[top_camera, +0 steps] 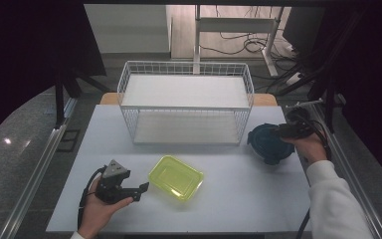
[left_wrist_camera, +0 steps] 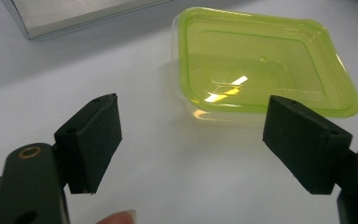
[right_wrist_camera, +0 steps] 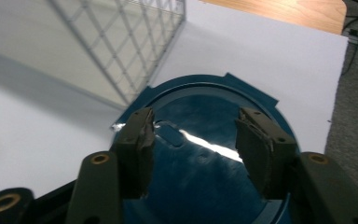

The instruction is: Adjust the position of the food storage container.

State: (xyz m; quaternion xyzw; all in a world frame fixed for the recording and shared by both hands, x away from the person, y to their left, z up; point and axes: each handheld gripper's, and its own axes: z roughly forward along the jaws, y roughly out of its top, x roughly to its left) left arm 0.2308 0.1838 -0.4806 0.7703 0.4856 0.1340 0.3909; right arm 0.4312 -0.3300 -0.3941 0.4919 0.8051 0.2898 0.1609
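A yellow-green clear plastic container (top_camera: 175, 177) (left_wrist_camera: 261, 70) lies open side up on the white table, near the front middle. My left gripper (top_camera: 138, 190) (left_wrist_camera: 191, 140) rests just left of it, jaws open and empty, aimed at the container's near corner. A dark blue round lidded container (top_camera: 267, 142) (right_wrist_camera: 205, 154) sits at the right side of the table. Over it hovers my right gripper (top_camera: 278, 132) (right_wrist_camera: 193, 149), open, its fingers spread above the lid with nothing held.
A white wire basket rack (top_camera: 185, 102) (right_wrist_camera: 121, 51) with two shelves stands at the back middle of the table (top_camera: 229, 204). The blue container sits close to its right end. Metal rails run along both table sides.
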